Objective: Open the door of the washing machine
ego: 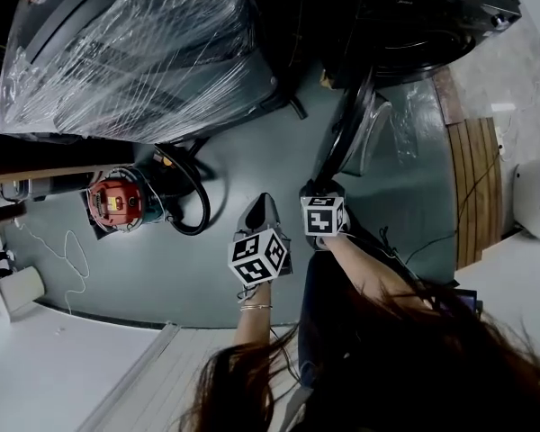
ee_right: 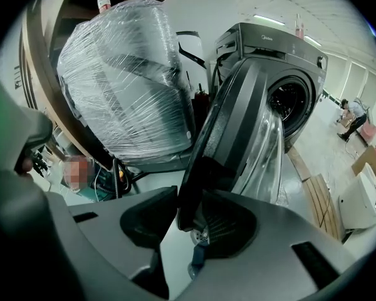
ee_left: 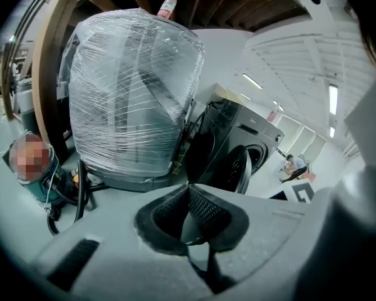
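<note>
Open dark round glass washing-machine door [ee_right: 238,118], rim pinched by right gripper [ee_right: 187,209]; left gripper [ee_left: 188,193], at its eight o'clock, jaws pressed together.

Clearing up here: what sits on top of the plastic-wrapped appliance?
A red-labelled bottle appears to stand on the wrapped appliance. The film obscures the appliance underneath.

Below me the grey-green floor [ego: 252,151] carries a bulky appliance wrapped in clear film [ego: 135,52], the dark front-loading washing machine [ego: 432,25], a red canister vacuum [ego: 117,203] (black hose [ego: 201,207] looped beside it) and a slatted wooden board [ego: 475,187].
</note>
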`<state>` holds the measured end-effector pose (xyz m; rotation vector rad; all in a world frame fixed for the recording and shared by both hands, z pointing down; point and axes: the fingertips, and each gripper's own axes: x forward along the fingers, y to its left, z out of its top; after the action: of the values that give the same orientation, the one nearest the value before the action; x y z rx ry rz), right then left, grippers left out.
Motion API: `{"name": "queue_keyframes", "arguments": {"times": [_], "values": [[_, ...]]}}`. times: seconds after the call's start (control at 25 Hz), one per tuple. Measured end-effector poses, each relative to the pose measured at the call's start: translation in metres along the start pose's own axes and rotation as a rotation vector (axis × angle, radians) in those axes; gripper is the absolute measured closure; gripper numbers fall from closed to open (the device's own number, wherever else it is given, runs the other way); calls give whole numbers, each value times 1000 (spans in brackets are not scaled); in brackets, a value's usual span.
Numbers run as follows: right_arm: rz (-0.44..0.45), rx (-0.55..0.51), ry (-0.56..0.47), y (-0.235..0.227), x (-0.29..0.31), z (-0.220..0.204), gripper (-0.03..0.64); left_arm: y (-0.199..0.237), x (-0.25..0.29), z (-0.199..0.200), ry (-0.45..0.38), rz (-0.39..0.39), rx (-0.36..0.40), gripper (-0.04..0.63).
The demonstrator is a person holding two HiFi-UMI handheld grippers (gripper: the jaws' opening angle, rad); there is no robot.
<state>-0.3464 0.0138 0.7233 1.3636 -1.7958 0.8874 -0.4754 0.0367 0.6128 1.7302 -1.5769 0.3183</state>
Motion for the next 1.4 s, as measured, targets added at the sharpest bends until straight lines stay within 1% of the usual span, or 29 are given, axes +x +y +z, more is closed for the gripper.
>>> {"name": "queue_keyframes", "arguments": {"times": [0.28, 0.6, 0.88, 1.4], "values": [[26, 34, 4, 19, 10, 12, 502, 19, 1, 11, -7, 47, -26, 583], [55, 71, 24, 41, 23, 27, 502, 33, 1, 15, -10, 82, -56, 583], [87, 63, 33, 56, 32, 38, 500, 42, 2, 21, -19, 111, -78, 583], [138, 4, 38, 78, 47, 60, 500, 54, 2, 24, -26, 166, -118, 583]]}}
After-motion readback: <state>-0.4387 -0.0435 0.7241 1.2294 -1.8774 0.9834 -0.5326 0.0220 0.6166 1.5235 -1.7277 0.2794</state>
